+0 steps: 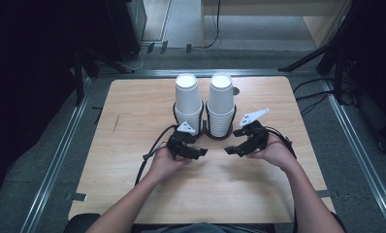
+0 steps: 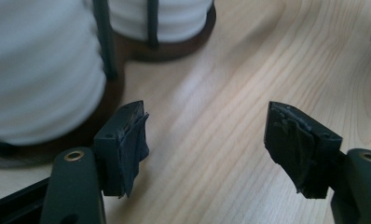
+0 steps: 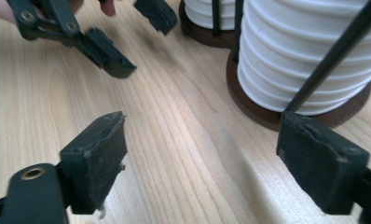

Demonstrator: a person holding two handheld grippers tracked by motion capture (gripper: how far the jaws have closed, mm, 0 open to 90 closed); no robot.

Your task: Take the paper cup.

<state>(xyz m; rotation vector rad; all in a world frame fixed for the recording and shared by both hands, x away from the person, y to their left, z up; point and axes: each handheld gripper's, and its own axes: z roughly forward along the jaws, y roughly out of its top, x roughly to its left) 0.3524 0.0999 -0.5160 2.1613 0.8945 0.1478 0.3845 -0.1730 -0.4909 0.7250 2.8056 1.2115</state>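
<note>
Pale wood grain covers the desk [image 1: 133, 111], which stands on a grey floor with dark stands around it. Toward twelve o'clock on it sits a dark double holder [image 1: 204, 127] with two stacks of white paper cups: the left cup stack [image 1: 188, 99] and the right cup stack [image 1: 220, 102], side by side and upright. Just short of the holder, toward six o'clock, the left claw [image 1: 197, 151] and right claw [image 1: 232, 149] hover low over the wood, tips turned toward each other. Both have their jaws spread wide and hold nothing. By my judgement no cup has been pulled yet; reaching, gripping and lifting one off a stack are all left to do.
</note>
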